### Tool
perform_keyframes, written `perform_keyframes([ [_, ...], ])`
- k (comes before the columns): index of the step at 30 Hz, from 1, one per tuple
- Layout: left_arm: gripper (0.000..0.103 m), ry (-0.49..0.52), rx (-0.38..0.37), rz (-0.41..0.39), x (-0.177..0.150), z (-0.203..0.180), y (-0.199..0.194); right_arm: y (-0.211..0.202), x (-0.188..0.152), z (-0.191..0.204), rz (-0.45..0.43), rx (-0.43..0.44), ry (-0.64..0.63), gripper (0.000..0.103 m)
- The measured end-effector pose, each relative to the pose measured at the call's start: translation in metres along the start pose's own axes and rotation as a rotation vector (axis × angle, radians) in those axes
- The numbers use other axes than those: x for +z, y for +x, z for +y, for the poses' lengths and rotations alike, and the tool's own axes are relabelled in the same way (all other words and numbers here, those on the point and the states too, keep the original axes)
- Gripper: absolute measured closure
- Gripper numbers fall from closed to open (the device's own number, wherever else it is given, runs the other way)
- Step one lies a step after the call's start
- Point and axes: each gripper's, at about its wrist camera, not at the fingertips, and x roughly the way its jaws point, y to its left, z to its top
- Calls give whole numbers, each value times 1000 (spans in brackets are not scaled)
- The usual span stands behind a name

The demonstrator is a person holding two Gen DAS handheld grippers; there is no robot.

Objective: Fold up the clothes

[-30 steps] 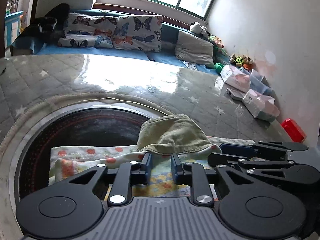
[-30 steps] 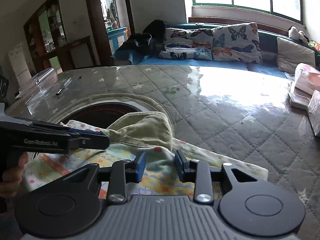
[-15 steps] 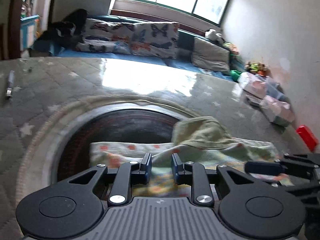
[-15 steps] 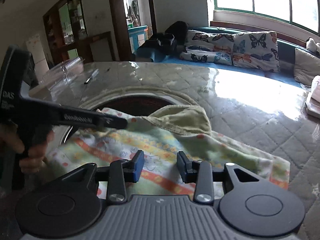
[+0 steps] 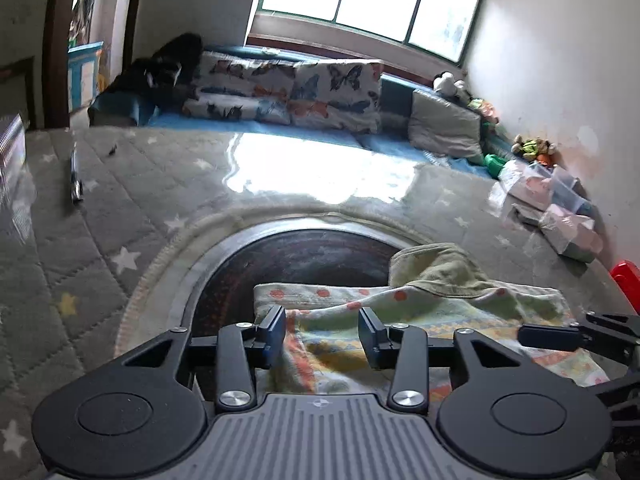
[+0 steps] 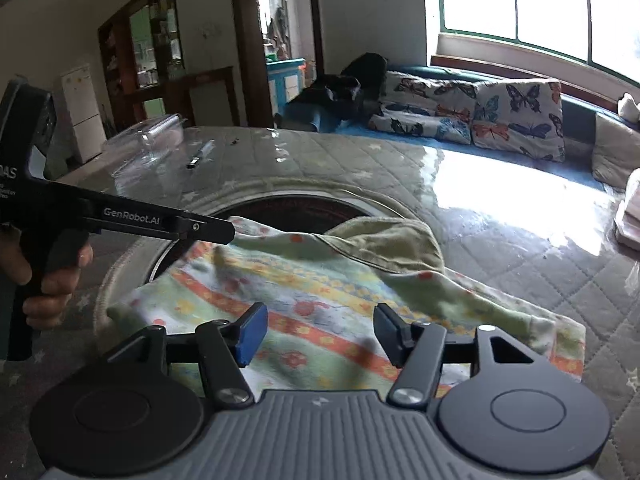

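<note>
Left wrist view. My left tool (image 5: 322,334) hangs just above the near left part of the patterned garment (image 5: 420,320), its jaws spread with nothing between them; a second ago they stood nearly closed over this same cloth, so the hold has been released. The garment lies flat across the dark round inset (image 5: 296,256) of the counter (image 5: 132,184), its green hood (image 5: 436,268) turned up at the far edge. My right tool (image 5: 548,336) enters from the right, low over the cloth. The camera has swung left since half a second ago, so more of the quilted cover and a pen (image 5: 75,178) now show.

Right wrist view. My right tool (image 6: 318,334) is likewise released, jaws wide over the striped near part of the garment (image 6: 320,292); they too were narrower a second ago. My left tool (image 6: 216,232) reaches in from the left, its tip over the far left edge of the cloth; whether it touches I cannot tell. My left hand (image 6: 48,276) grips its handle. The green hood (image 6: 392,248) rests on the far side.

Reading. Both tools have let go, and the garment lies spread, not yet folded. I judge this a regrasp: the next fold needs a fresh hold on an edge or corner.
</note>
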Motion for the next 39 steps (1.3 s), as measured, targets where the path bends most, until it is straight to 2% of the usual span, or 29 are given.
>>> perform_keyframes([
  [9,57,79,35,-17,-25,-10,-33,-1,-9,42,-12,42,-112,40],
  [13,54,135,90,-21,-37,-10,-36,2,-25,64,-14,10,-212,40],
  [16,54,138,101,-25,-42,-8,-38,-4,-29,73,-38,-11,-259,40],
  [23,51,124,107,-35,-47,-3,-40,-12,-39,73,-4,32,-256,40],
  [26,51,119,109,-38,-46,-2,-41,-30,-36,62,-24,60,-196,40],
  [30,49,113,111,-36,-46,-2,-39,-42,-39,42,-7,33,-121,40],
  [33,49,104,108,-35,-48,1,-42,-45,-48,28,20,56,-78,41],
  [39,48,100,111,-34,-48,2,-42,-65,-51,15,-6,14,-23,41],
])
